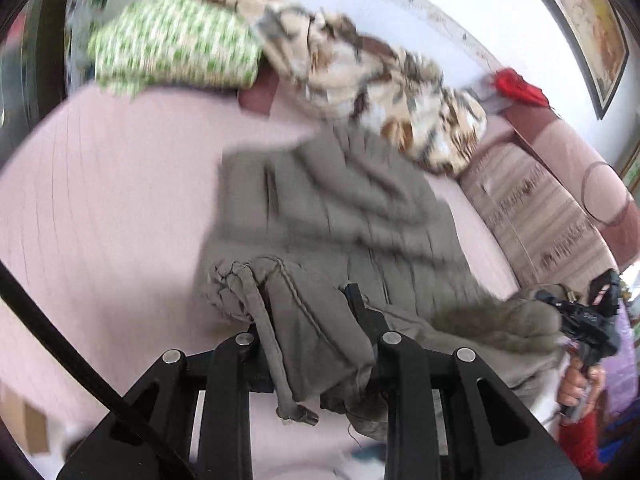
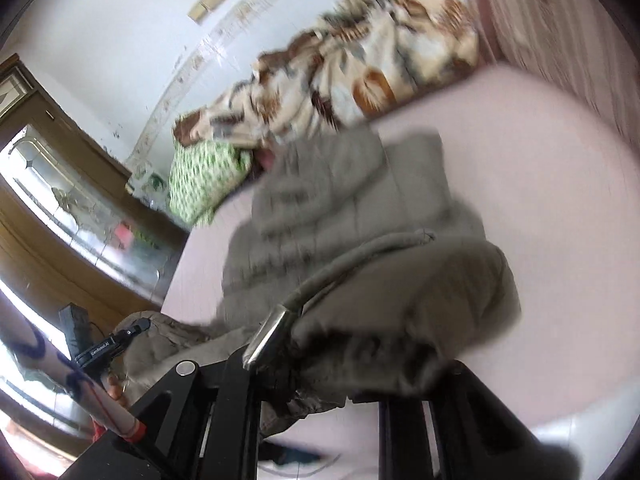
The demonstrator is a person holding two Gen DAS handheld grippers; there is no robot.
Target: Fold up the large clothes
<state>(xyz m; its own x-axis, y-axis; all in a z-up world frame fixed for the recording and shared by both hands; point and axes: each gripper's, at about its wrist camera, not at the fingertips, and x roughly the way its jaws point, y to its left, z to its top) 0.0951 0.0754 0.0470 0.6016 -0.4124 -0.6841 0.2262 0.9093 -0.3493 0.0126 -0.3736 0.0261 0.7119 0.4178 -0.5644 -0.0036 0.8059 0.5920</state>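
While the olive-grey quilted padded jacket (image 1: 340, 216) lies spread across the pale pink bed sheet (image 1: 104, 208), both grippers hold parts of it near the bed's front edge. The left gripper (image 1: 316, 344) has its black fingers (image 1: 360, 304) pinching a bunched fold of the jacket's fabric, and a grey drawstring cord with a metal tip (image 1: 276, 368) hangs down between the finger linkages. In the right wrist view the right gripper (image 2: 320, 364) is buried under a thick roll of the same jacket (image 2: 400, 288); its fingers appear pressed onto the cloth, though the tips are hidden by the fabric. A drawstring ending in a shiny metal toggle (image 2: 268, 336) crosses just in front of that gripper.

From the left wrist view, the right gripper (image 1: 588, 320) shows at the far right, gripped by a hand (image 1: 576, 388), touching the jacket's fur-trimmed hood edge (image 1: 496, 324).

Behind the jacket, along the white wall (image 1: 460, 4), lies a crumpled cream-and-brown patterned blanket (image 1: 368, 80) and beside it a green-and-white patterned pillow (image 1: 176, 44). A red cloth (image 1: 520, 86) sits at the bed's head end, near a striped pink headboard (image 1: 540, 204). A wooden cabinet with glass doors (image 2: 68, 208) stands at the left in the right wrist view. Both pictures are motion-blurred.
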